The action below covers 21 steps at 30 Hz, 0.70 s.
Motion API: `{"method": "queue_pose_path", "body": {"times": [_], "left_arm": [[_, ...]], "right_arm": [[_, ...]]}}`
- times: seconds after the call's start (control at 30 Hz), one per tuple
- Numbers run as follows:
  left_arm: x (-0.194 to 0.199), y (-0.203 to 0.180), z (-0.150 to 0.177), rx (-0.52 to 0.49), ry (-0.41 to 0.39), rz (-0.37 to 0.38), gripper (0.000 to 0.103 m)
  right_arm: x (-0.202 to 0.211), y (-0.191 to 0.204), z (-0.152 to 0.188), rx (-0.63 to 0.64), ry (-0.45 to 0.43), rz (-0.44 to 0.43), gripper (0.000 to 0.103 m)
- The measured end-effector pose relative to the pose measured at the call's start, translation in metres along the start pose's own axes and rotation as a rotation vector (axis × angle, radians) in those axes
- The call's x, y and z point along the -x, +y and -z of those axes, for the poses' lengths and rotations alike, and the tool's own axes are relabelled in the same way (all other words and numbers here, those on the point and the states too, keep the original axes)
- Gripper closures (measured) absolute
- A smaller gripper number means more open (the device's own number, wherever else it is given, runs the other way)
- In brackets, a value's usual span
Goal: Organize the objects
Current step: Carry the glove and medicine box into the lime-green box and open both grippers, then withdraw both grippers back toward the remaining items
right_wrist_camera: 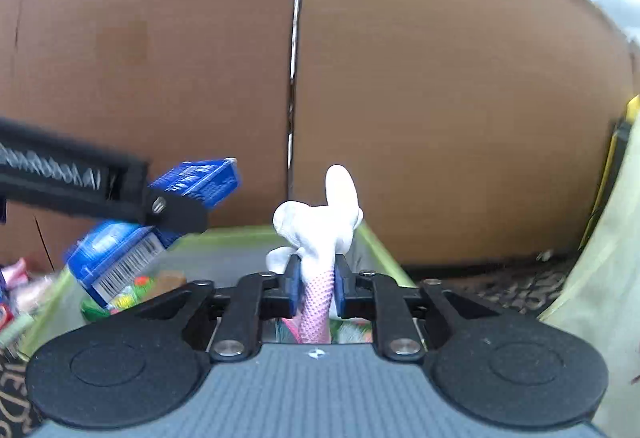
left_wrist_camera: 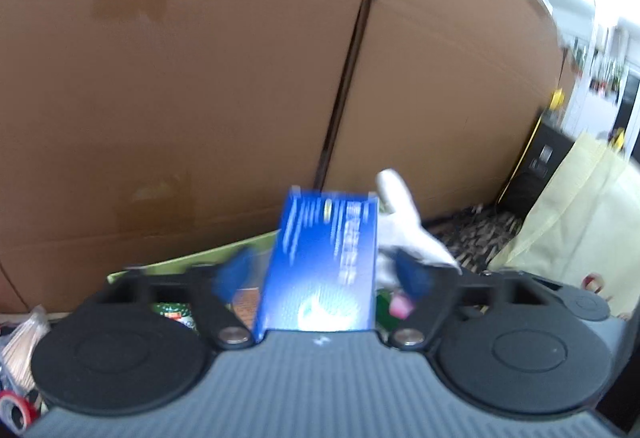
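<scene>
While left tongs (left_wrist_camera: 326,276) spread, blue box (left_wrist_camera: 320,262) between | right tongs (right_wrist_camera: 314,288) pinching glove (right_wrist_camera: 318,234)

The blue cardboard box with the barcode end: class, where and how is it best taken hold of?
Probably across its two long narrow sides, near mid-length. The blue cardboard box lies lengthwise between the left claw pads, which stand wide and clear of it. Come from the barcode end, along its length; the flat parallel sides suit the pads.
</scene>
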<state>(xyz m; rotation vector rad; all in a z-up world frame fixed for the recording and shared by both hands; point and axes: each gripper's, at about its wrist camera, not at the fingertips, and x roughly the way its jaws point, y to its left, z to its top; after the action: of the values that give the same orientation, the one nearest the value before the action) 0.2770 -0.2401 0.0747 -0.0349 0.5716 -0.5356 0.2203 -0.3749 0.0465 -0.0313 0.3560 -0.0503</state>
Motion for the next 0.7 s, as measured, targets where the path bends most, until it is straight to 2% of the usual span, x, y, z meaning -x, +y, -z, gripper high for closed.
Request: {"method": "queue_pose_path", "body": {"times": [0.07,0.13,0.17,0.2,0.37,0.5,0.7], "left_arm": [[-0.006,0.003,0.009,-0.014,-0.010,-0.046,0.000],[-0.007,0.009,0.017,-0.029,-0.013,-0.038,0.000],[-0.008,0.011,0.020,-0.026,-0.010,-0.044,0.000],[-0.008,0.013,0.020,-0.016,-0.005,-0.052,0.000],[0.010,0.020,0.021,0.048,-0.008,-0.052,0.000],[0.046,0.021,0.028,0.050,-0.030,-0.066,0.000],[0.111,0.040,0.051,0.071,-0.027,-0.093,0.000]], "right_arm": [[-0.017,0.002,0.007,0.044,0.094,0.015,0.057],[-0.011,0.000,0.014,0.055,0.053,0.057,0.046],[-0.006,-0.002,0.015,0.048,0.024,0.069,0.034],[0.001,-0.005,0.016,0.033,0.000,0.086,0.029],[0.034,-0.013,0.006,-0.020,-0.040,0.093,0.027],[0.078,-0.002,0.004,-0.009,-0.100,0.092,0.020],[0.139,0.025,0.006,0.006,-0.185,0.022,0.013]]}}
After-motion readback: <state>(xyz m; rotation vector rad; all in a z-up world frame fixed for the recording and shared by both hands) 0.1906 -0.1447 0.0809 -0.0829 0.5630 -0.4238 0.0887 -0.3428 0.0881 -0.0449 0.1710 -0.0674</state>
